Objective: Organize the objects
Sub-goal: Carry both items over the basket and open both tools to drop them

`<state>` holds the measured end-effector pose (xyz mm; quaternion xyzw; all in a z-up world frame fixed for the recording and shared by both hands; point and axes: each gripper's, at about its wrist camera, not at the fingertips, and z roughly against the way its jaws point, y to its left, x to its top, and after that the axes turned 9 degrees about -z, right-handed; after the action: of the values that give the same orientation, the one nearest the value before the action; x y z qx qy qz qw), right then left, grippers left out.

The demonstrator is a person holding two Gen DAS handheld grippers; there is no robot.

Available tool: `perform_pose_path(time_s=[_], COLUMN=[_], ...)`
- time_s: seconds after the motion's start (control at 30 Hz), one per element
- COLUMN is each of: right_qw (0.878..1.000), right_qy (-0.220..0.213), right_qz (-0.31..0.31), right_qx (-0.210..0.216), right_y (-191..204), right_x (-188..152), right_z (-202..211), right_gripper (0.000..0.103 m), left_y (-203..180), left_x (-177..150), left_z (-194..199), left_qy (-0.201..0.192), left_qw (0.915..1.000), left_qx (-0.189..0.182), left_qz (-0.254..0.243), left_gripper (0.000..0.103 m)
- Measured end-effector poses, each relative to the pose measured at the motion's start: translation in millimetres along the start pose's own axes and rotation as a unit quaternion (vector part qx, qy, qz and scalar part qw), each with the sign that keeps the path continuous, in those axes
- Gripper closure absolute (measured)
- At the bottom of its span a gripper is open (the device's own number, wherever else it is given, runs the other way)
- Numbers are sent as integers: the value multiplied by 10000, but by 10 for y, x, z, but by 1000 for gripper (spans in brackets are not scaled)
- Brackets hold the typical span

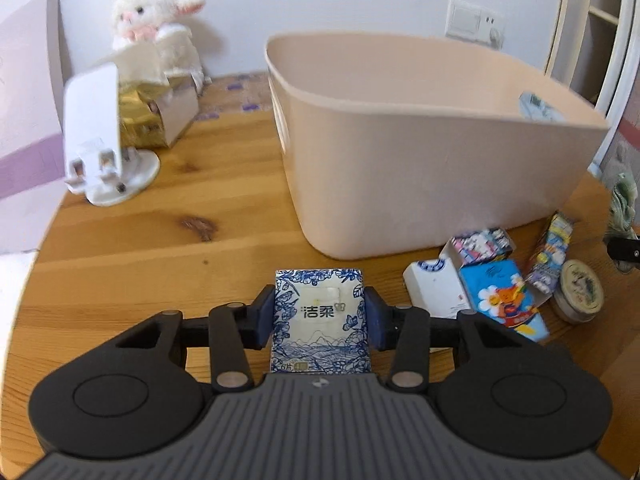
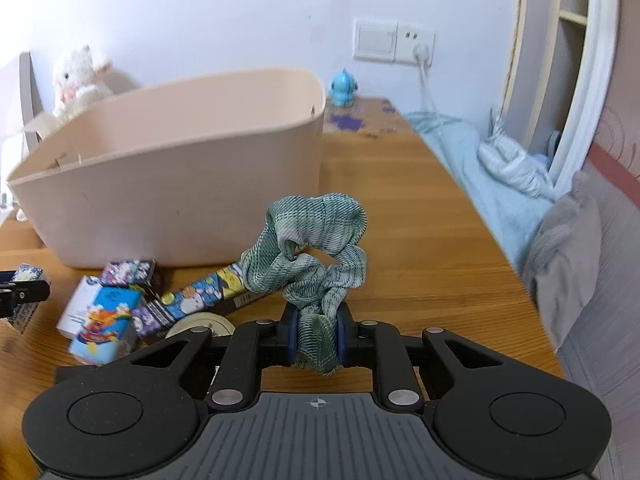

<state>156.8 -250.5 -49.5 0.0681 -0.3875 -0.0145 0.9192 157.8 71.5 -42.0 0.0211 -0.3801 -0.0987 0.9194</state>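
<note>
I count one bin (image 1: pixel 420 152), one scrunchie (image 2: pixel 308 248), two tissue packs (image 1: pixel 320 320) (image 1: pixel 502 300), two plush toys (image 1: pixel 156 20) (image 2: pixel 343 88), one tin (image 1: pixel 580 292), three small boxes (image 1: pixel 436 292) (image 1: pixel 480 242) (image 1: pixel 550 252)

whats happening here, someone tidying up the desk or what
A person is sorting small items on a wooden table with a claw in each hand. The left claw is shut on a blue-and-white floral tissue pack. The right claw is shut on a green fabric scrunchie. A beige plastic bin stands just ahead, and more small packets lie on the table in front of it.
</note>
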Motion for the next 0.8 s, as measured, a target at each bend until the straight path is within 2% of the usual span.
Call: perform_pose_path(time_s=[0.27,0.4,0.6,0.8], right_qw=[9970,9937,9899,9909], right_qy=[-712,-1007,-1171,-974], right_qz=[-16,132,168,360], right_qx=[310,477,778,857], right_y=[28,133,274,472], right_x=[334,557,912,1168], right_z=[522,633,563,294], right_gripper=[85,85,85,85], left_y=[68,56,-13,-180], left_x=[299,527,921,1291], left_z=[559,712,642,282], left_qy=[-630,-925,-1167,-1051], left_qw=[9978,9953,9924,9931], left_qx=[138,199,300,342], left_qz=[-149,-226,-235,-399], left_gripper=[55,55,55,55])
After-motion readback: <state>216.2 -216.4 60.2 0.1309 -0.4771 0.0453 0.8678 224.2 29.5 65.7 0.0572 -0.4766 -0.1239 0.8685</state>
